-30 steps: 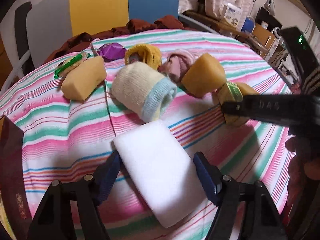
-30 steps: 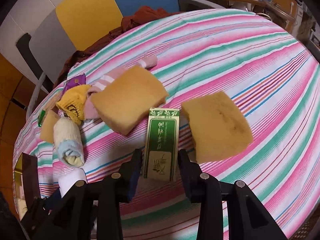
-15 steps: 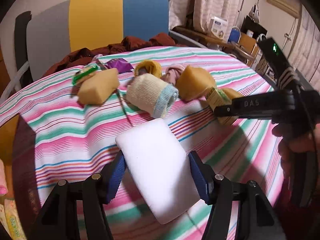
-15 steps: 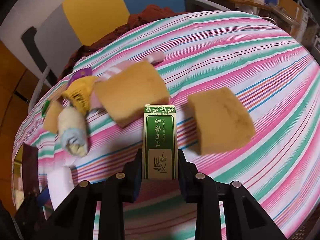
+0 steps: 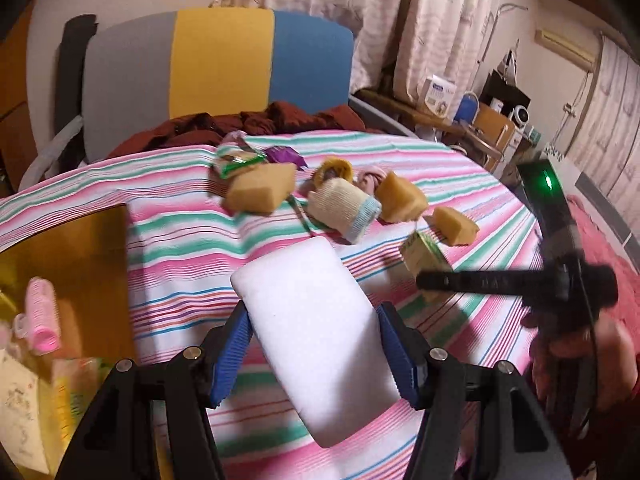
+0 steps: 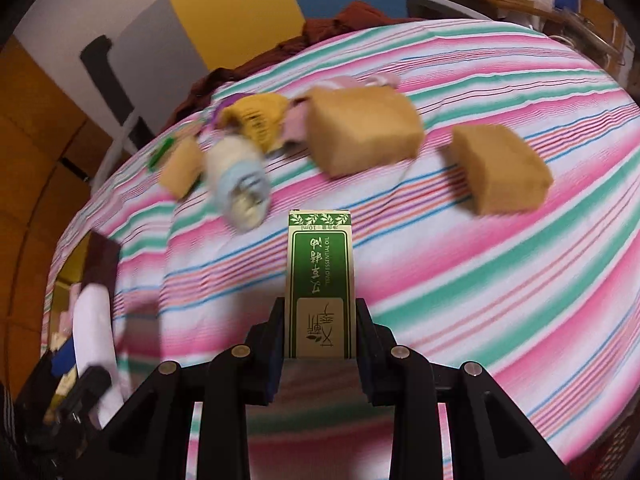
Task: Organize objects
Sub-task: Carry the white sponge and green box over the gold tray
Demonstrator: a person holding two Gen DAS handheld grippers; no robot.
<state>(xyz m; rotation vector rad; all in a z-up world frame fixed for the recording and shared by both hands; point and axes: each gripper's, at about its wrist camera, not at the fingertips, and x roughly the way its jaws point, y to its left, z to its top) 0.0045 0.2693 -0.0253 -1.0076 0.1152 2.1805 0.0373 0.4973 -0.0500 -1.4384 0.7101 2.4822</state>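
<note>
Both blue-padded fingers [image 5: 232,356] of my left gripper [image 5: 316,354] pinched the white sponge [image 5: 316,328], its long axis running away and leftward above the striped cloth [image 5: 192,248]. My right gripper [image 6: 318,336] clamped the green box [image 6: 320,284], lengthwise pointing far. Only the left view showed pink rollers [image 5: 40,316] in the gold tray [image 5: 84,248]

The right gripper [image 6: 319,330] clamps a green essential-oil box [image 6: 320,284] at lower centre above the striped cloth [image 6: 500,272], with two tan sponges [image 6: 362,134] at upper right, a rolled sock [image 6: 240,184] at upper left, and a white block [image 6: 94,332] at the lower left edge.
</note>
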